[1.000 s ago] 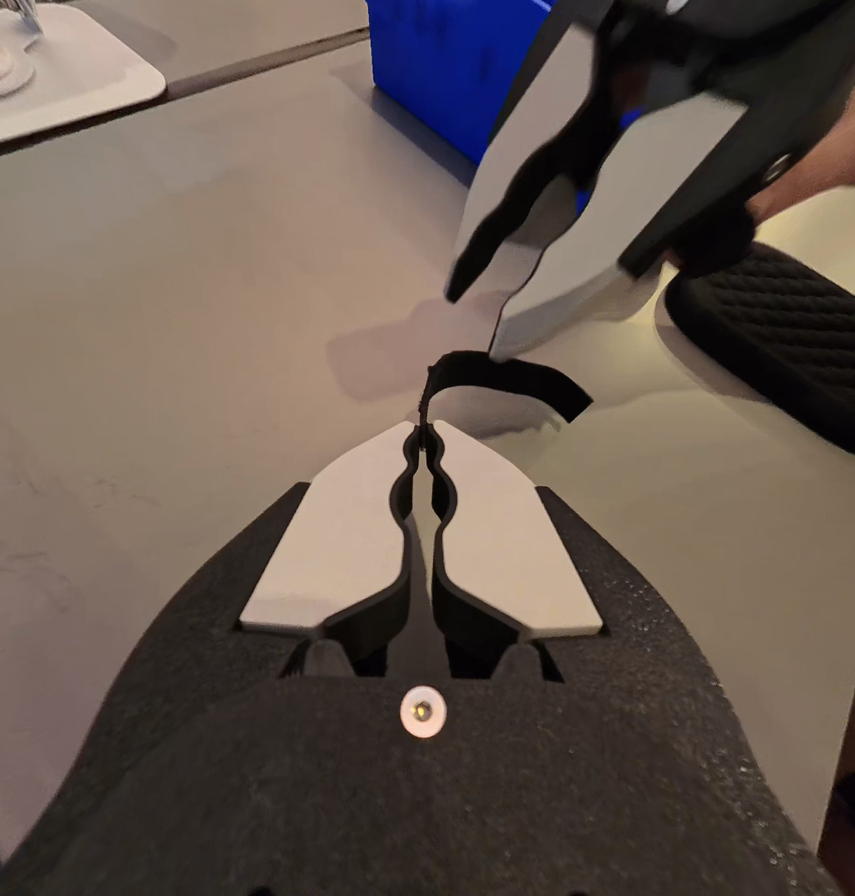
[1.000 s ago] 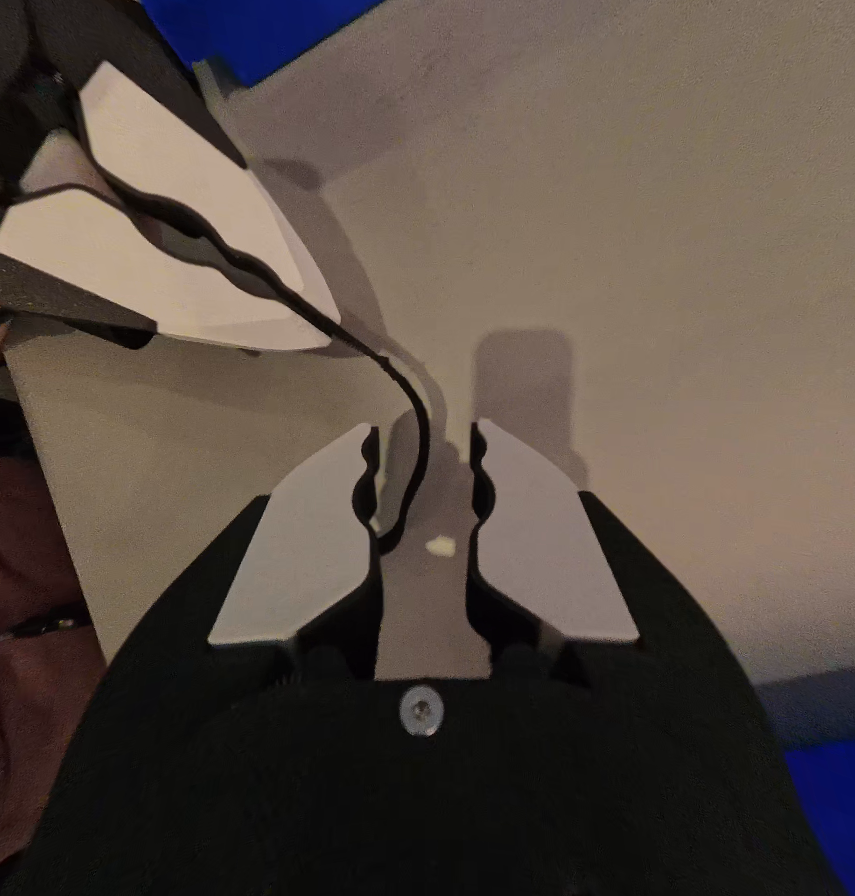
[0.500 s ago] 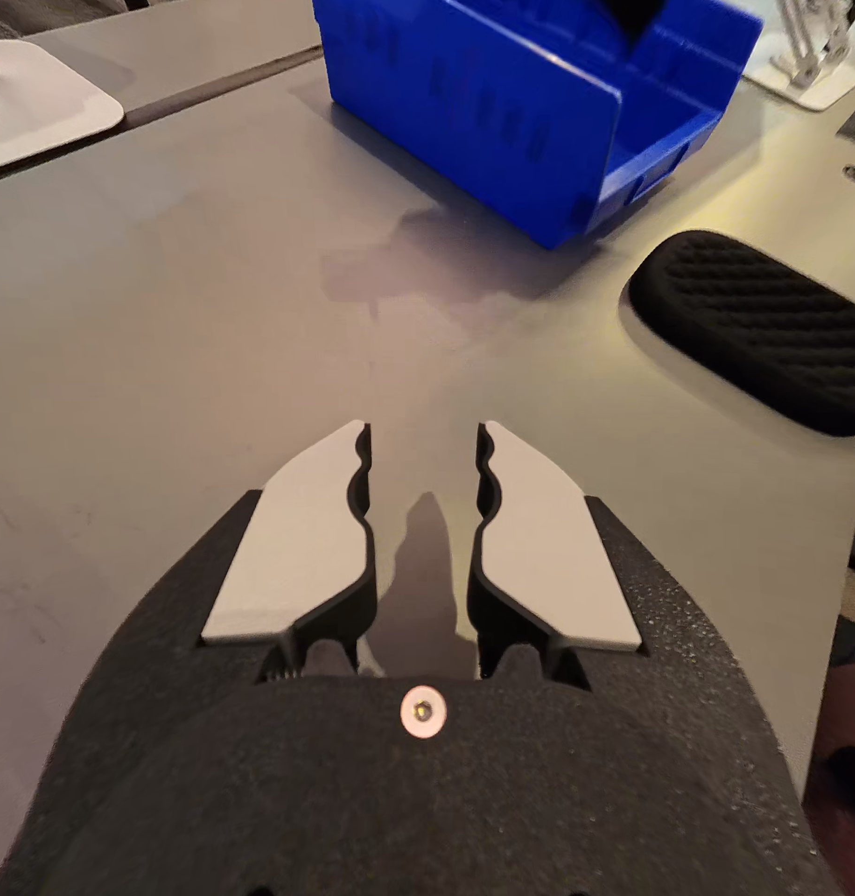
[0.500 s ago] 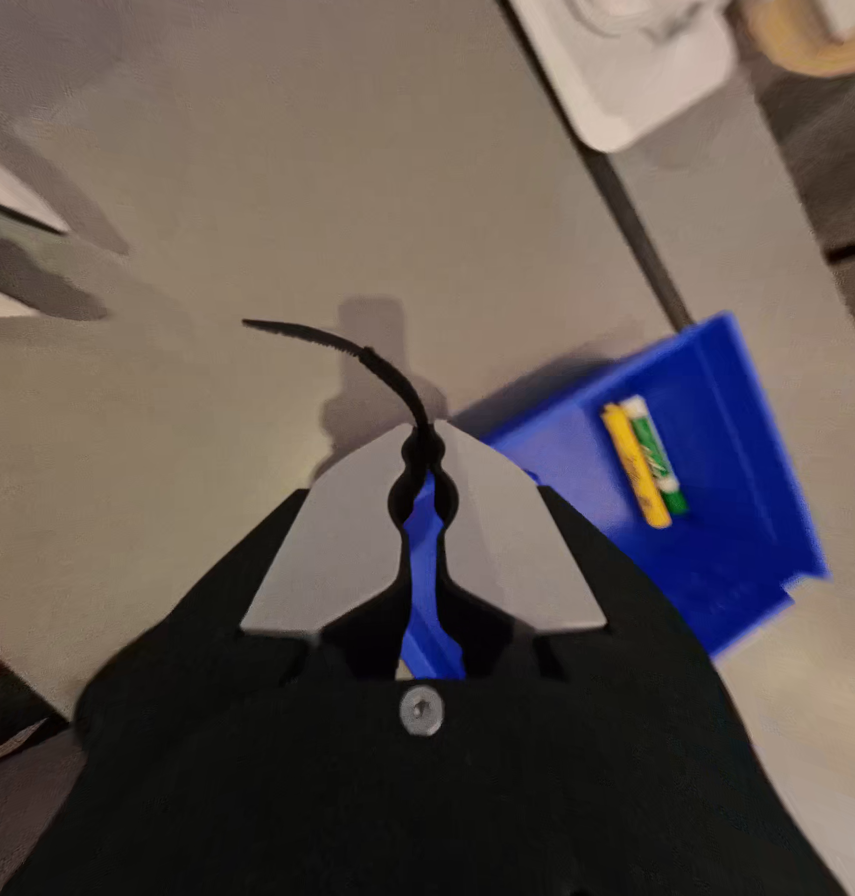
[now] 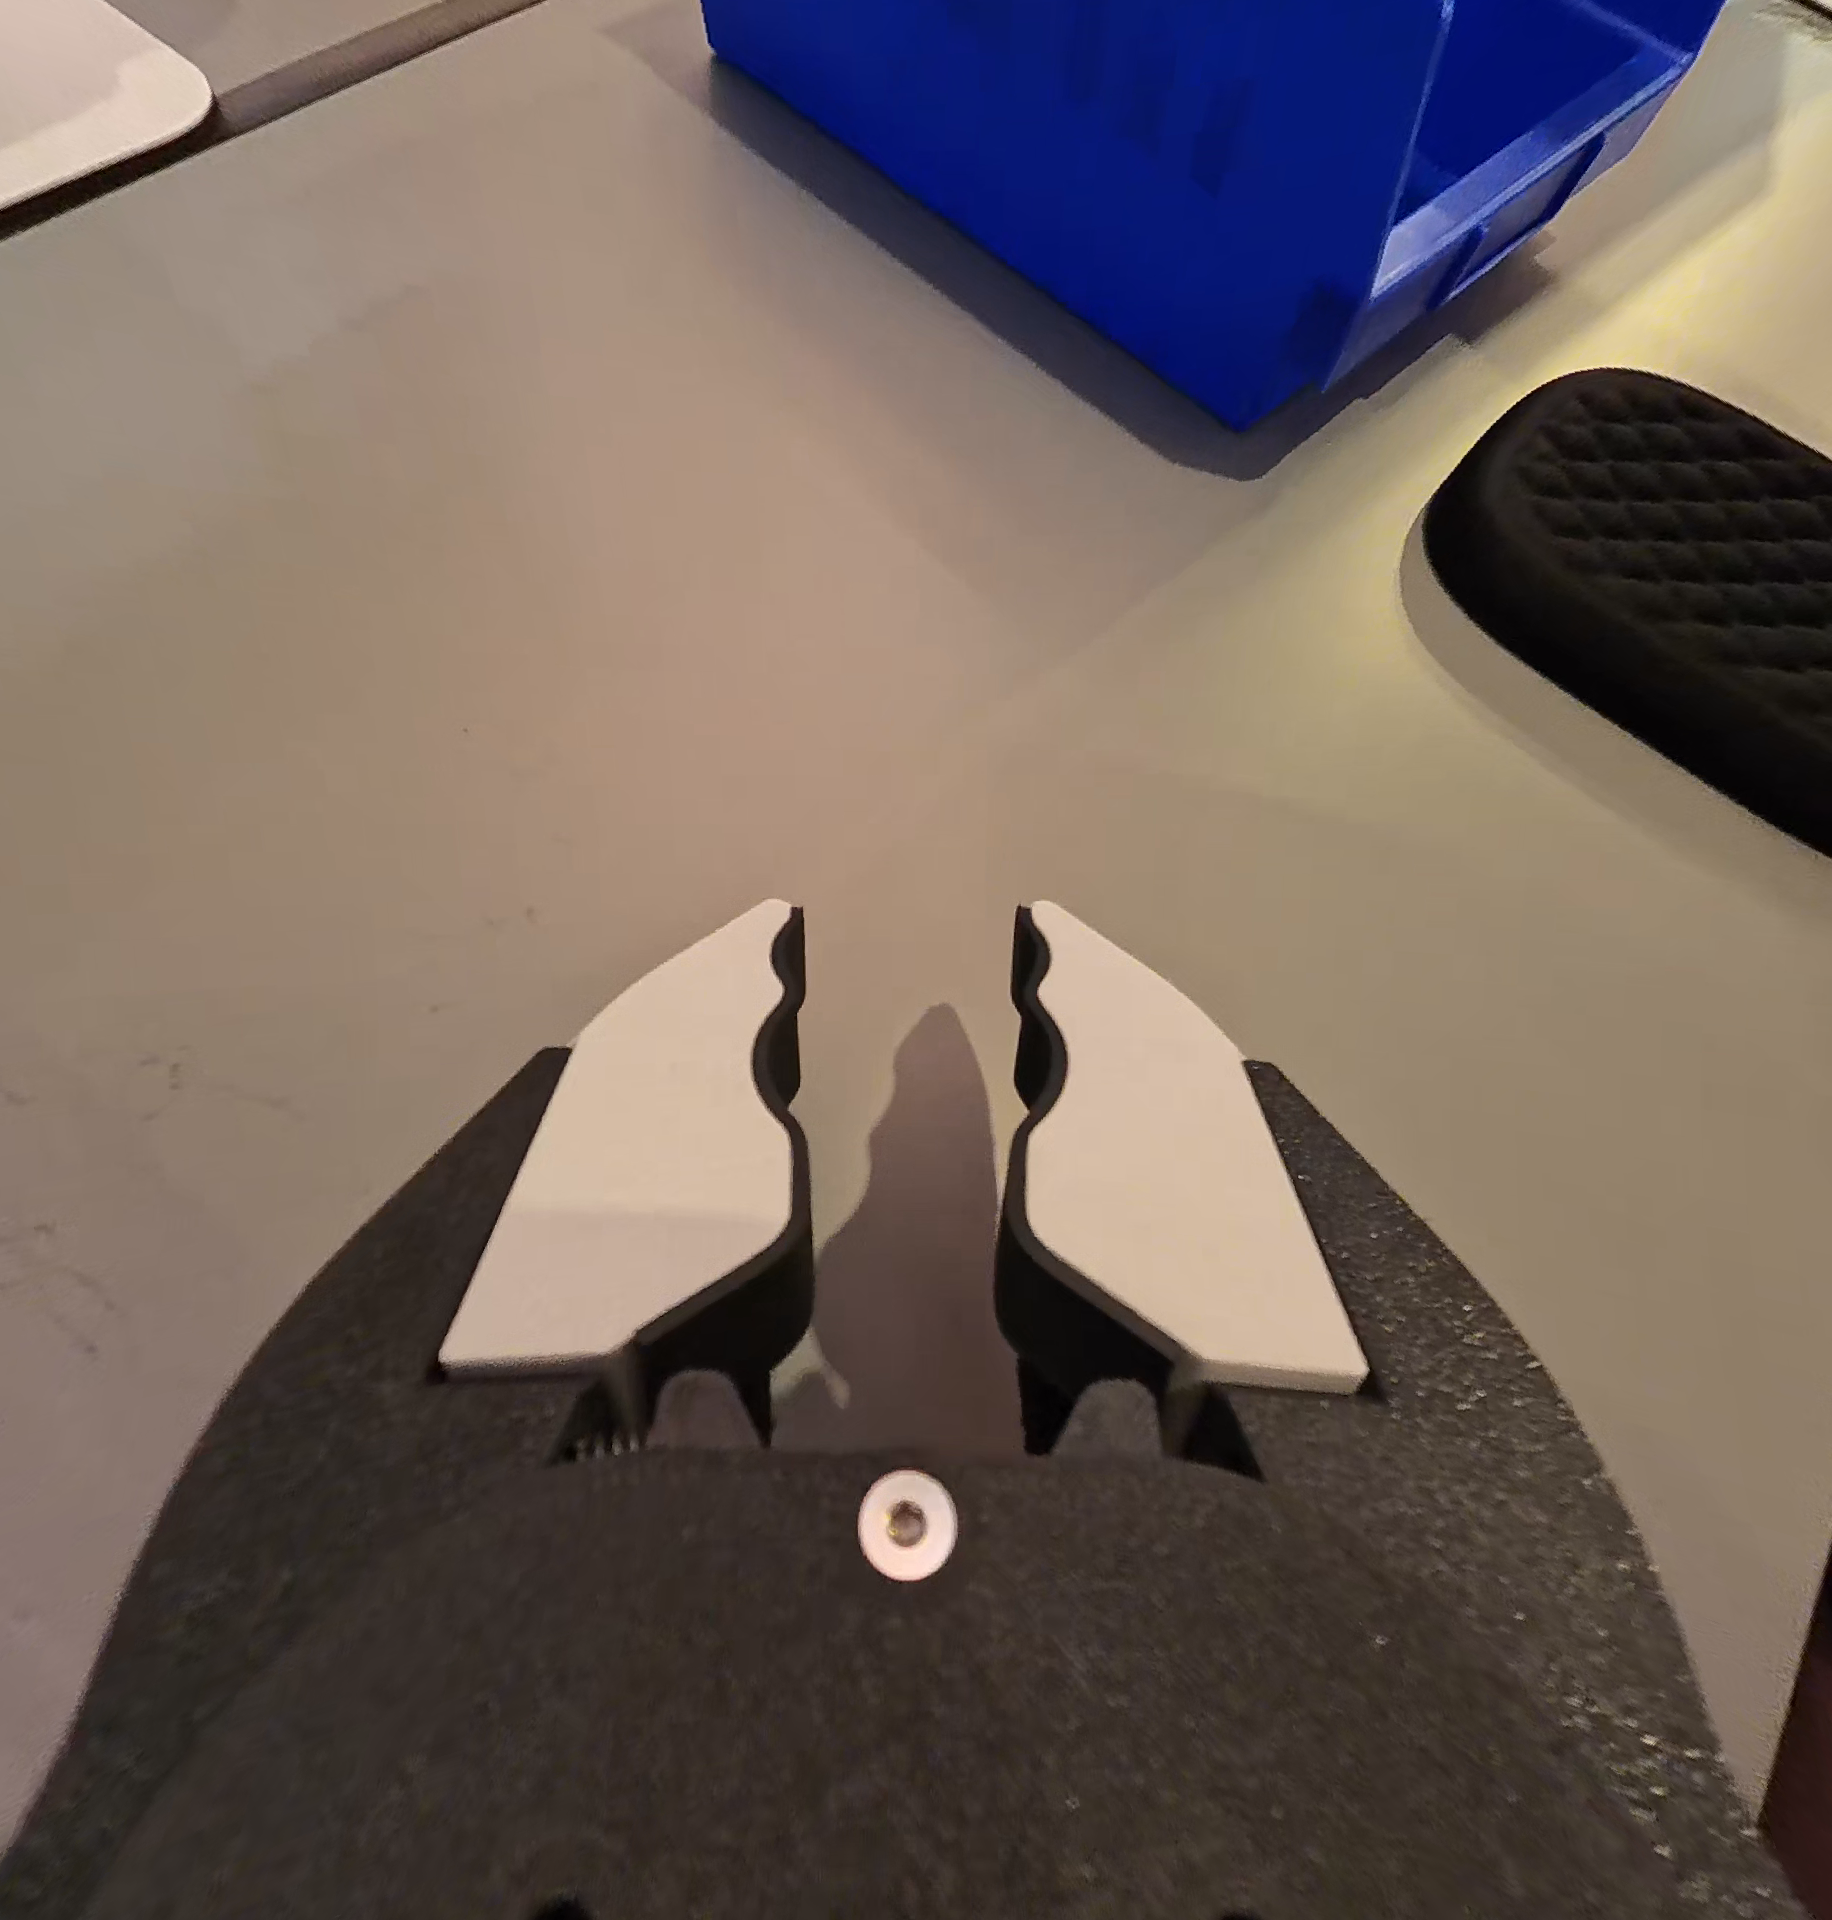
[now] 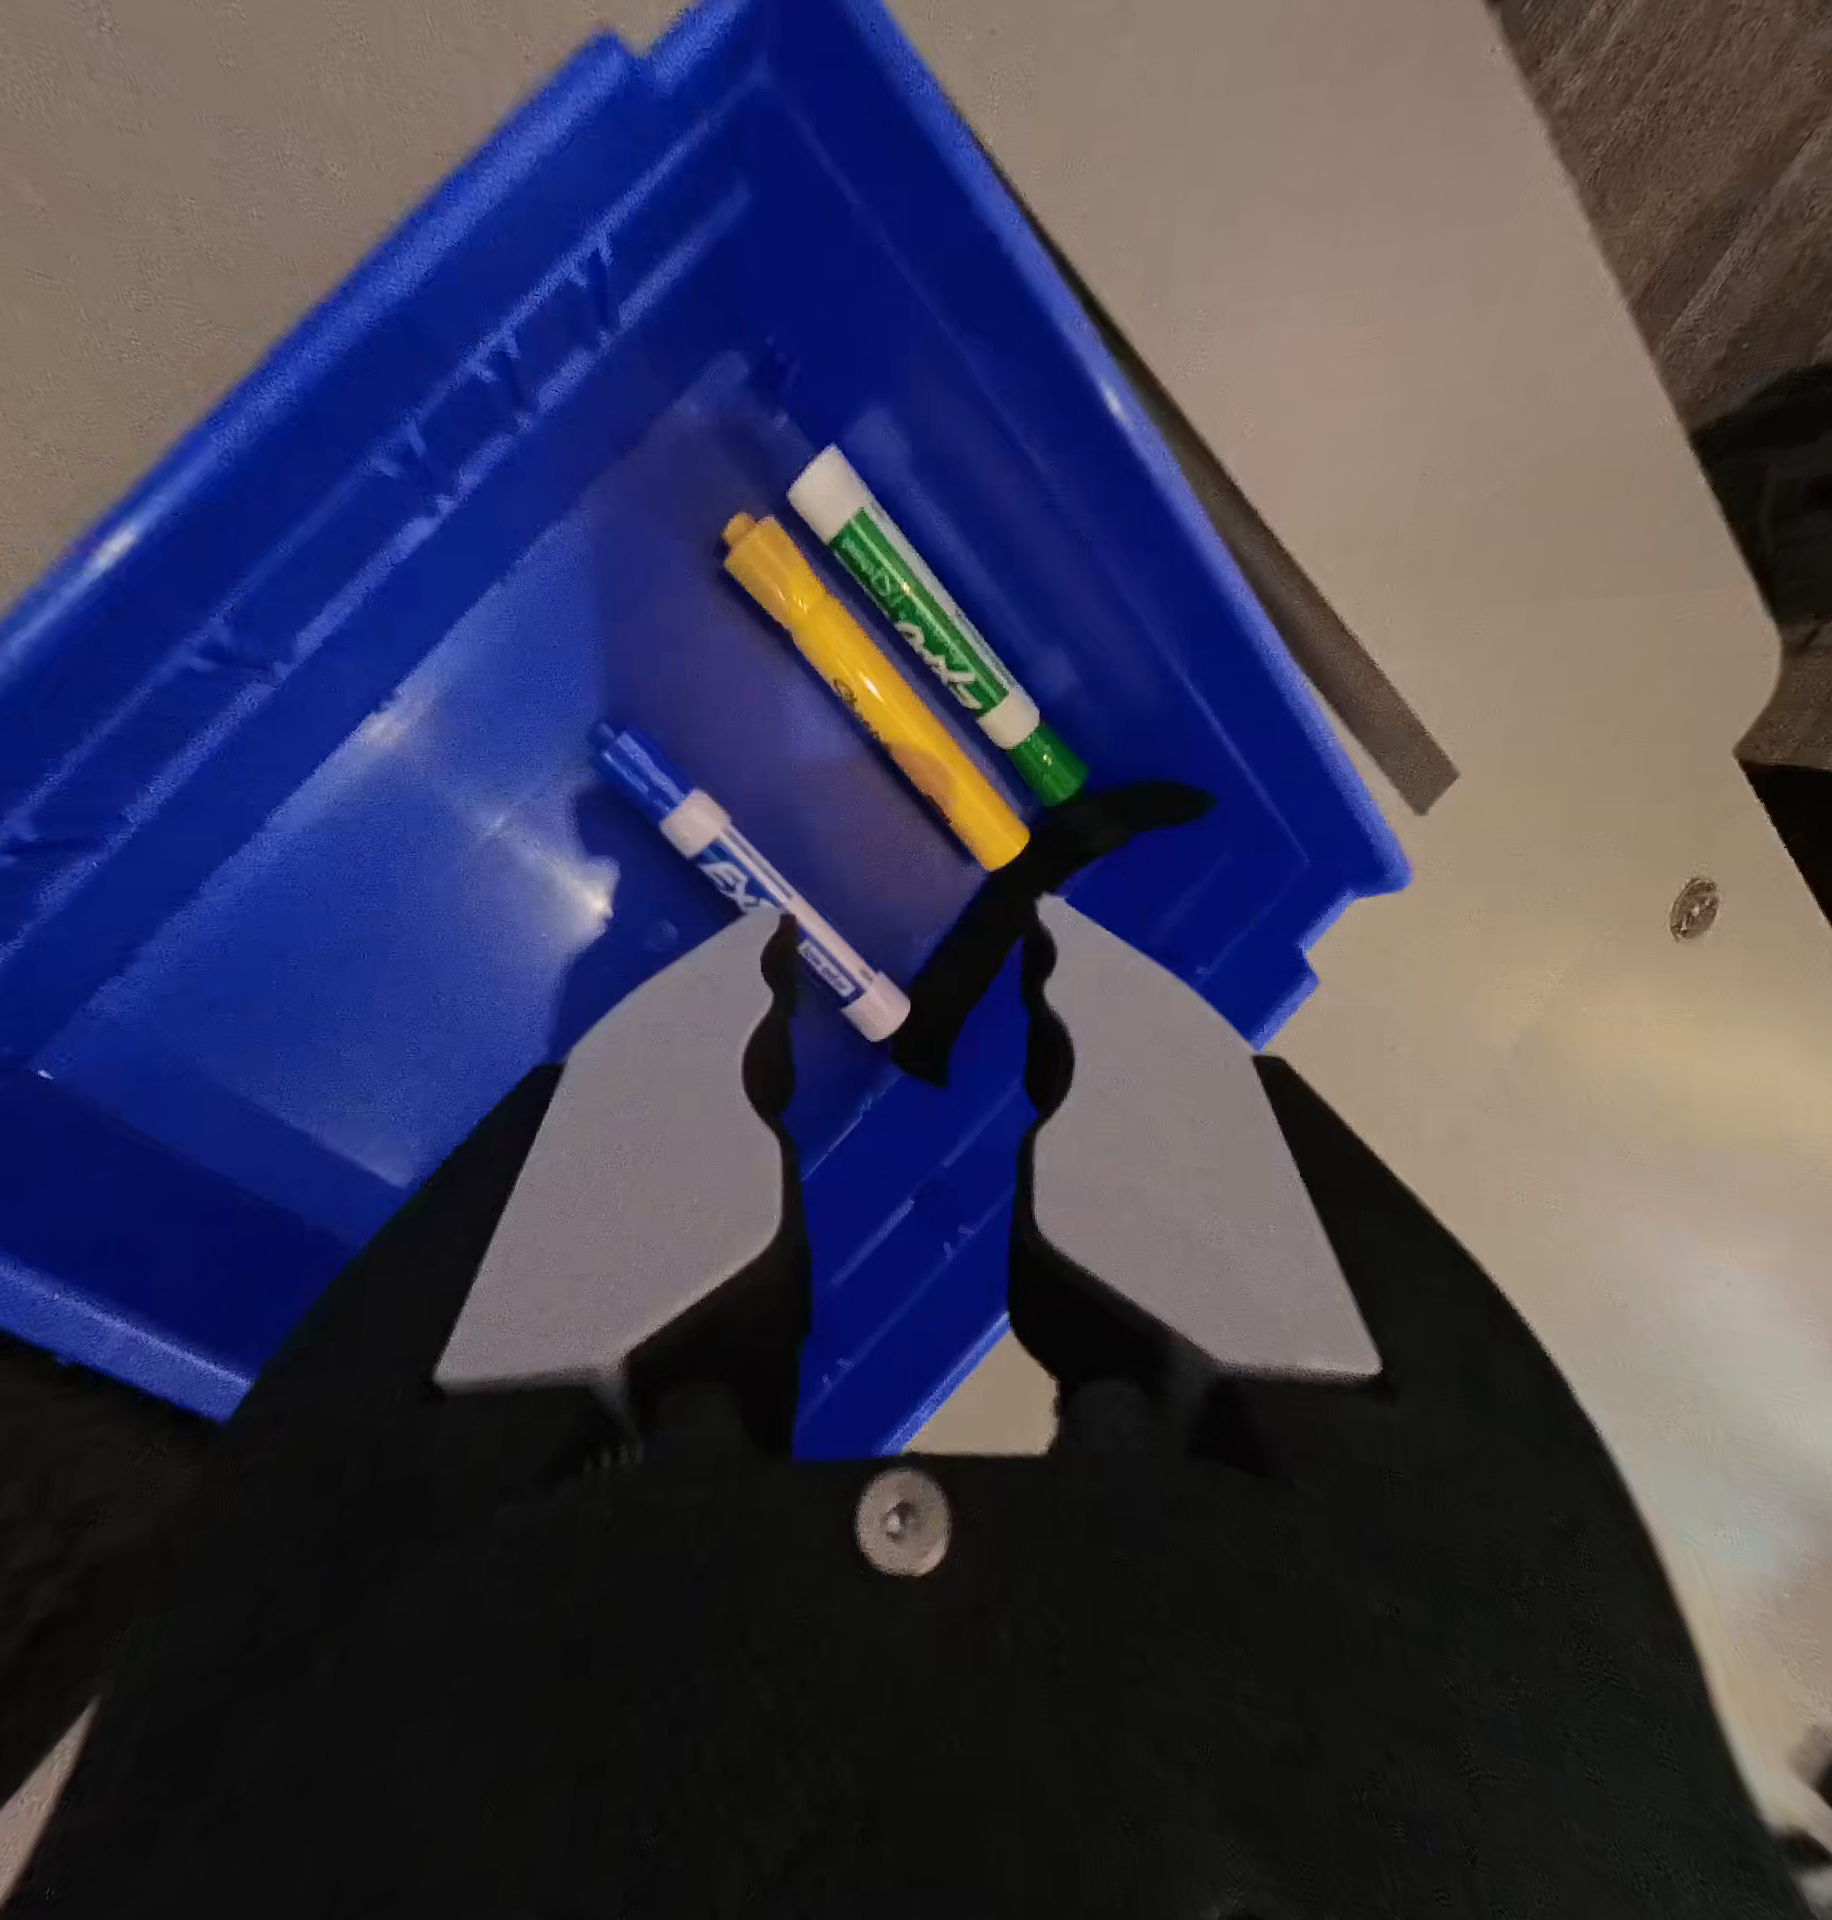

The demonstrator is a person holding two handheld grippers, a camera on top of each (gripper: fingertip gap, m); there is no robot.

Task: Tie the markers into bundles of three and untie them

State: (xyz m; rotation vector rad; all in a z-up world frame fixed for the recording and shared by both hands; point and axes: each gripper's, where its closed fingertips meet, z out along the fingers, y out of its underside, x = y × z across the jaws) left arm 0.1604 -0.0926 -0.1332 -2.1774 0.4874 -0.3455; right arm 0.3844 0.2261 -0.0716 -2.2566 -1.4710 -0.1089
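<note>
My right gripper (image 6: pixel 910 925) is open above the blue bin (image 6: pixel 268 540). A black strap (image 6: pixel 959 987) is free of the jaws, just in front of my right finger, over the bin's near corner. Three loose markers lie on the bin floor: a blue one (image 6: pixel 746 883), a yellow one (image 6: pixel 870 696) and a green one (image 6: pixel 922 613). My left gripper (image 5: pixel 907 920) is open and empty, low over the grey table (image 5: pixel 476 520), a good way short of the bin (image 5: pixel 1099 156).
A black padded wrist rest (image 5: pixel 1670 582) lies to the right of the left gripper. A white pad (image 5: pixel 39 114) sits at the far left. The table's edge and a dark floor show at the right of the right wrist view (image 6: pixel 1774 468).
My left gripper let go of the strap and opened. My right gripper shut on it, carried it over the bin, and has now opened, releasing it.
</note>
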